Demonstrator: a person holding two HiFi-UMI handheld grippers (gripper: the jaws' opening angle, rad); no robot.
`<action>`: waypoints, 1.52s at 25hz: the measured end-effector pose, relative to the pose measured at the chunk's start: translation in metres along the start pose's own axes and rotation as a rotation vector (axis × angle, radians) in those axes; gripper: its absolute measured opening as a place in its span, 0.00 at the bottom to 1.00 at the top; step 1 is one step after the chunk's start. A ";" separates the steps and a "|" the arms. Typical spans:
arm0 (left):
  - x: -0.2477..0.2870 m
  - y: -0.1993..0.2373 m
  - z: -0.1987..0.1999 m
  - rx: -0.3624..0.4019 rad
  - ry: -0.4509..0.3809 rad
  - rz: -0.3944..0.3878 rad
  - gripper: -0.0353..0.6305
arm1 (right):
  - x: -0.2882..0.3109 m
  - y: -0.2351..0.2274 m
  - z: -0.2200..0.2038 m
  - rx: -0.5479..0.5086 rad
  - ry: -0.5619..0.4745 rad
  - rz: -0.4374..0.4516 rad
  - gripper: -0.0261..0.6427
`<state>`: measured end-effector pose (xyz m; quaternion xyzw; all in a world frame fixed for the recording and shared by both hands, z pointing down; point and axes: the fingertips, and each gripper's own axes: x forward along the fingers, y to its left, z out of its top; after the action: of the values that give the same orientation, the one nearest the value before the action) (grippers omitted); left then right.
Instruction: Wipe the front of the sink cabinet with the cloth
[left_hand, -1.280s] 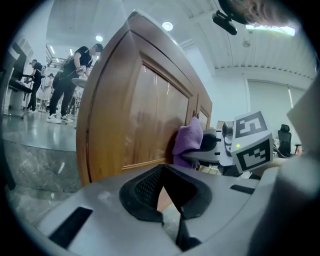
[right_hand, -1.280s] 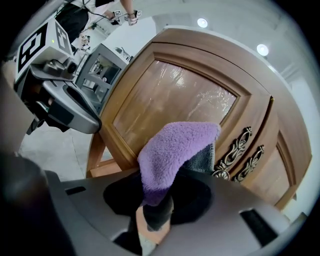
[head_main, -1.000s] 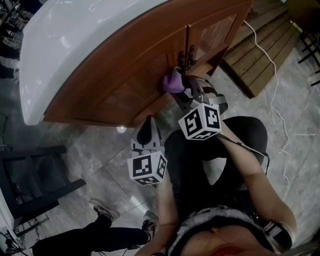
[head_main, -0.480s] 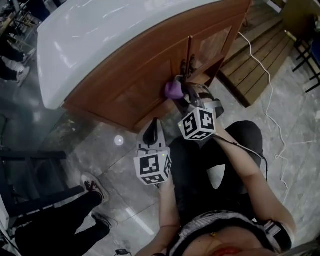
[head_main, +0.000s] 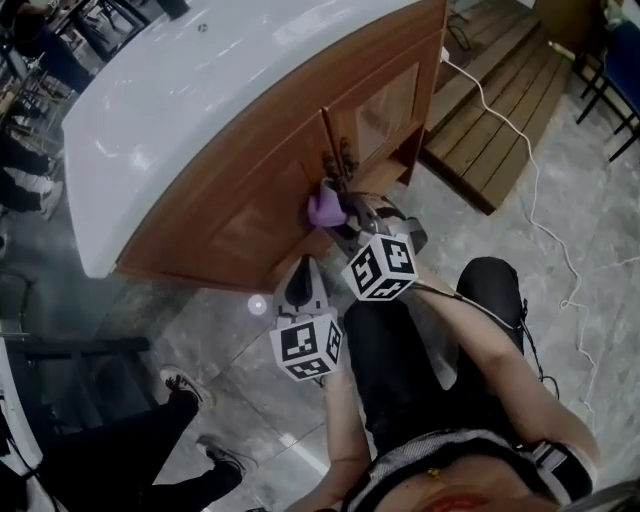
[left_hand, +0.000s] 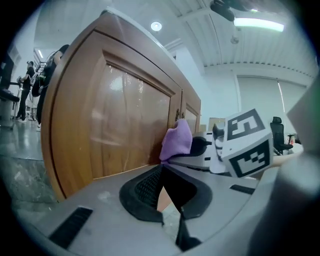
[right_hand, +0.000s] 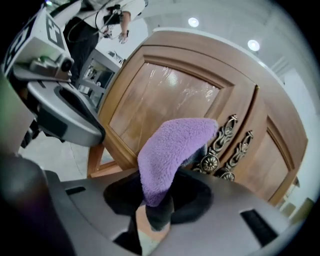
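The sink cabinet (head_main: 250, 195) has brown wooden doors under a white countertop (head_main: 200, 90). My right gripper (head_main: 336, 212) is shut on a purple cloth (head_main: 322, 206) and holds it against the left door, just below the ornate metal handles (head_main: 336, 160). In the right gripper view the cloth (right_hand: 170, 147) folds over the jaws of my right gripper (right_hand: 162, 202), with the handles (right_hand: 220, 150) right beside it. My left gripper (head_main: 298, 272) hangs lower left of the cloth, shut and holding nothing, off the door. Its own view shows this left gripper (left_hand: 167, 197), the cloth (left_hand: 177, 141) and the door panel (left_hand: 125, 125).
A slatted wooden platform (head_main: 500, 110) lies right of the cabinet, with a white cable (head_main: 545, 235) trailing over the grey tiled floor. Another person's legs and shoes (head_main: 185, 388) stand at the lower left near dark furniture (head_main: 60, 350).
The cloth has stayed pressed on the door by the handles while my head view shifted. The other person's legs have moved across the lower left.
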<state>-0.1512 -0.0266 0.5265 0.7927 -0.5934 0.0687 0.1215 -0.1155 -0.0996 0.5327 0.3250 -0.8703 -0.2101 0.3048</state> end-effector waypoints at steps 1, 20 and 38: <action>0.005 -0.005 0.000 0.007 0.001 0.003 0.05 | -0.007 -0.001 0.000 0.019 -0.021 0.010 0.28; 0.056 -0.099 0.105 0.105 -0.069 0.302 0.05 | -0.099 -0.103 -0.039 0.248 -0.249 0.266 0.28; 0.087 -0.103 0.140 0.147 -0.126 0.190 0.05 | -0.095 -0.179 0.014 0.180 -0.363 0.089 0.28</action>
<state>-0.0324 -0.1179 0.4030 0.7426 -0.6654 0.0734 0.0185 0.0107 -0.1571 0.3846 0.2689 -0.9396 -0.1729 0.1218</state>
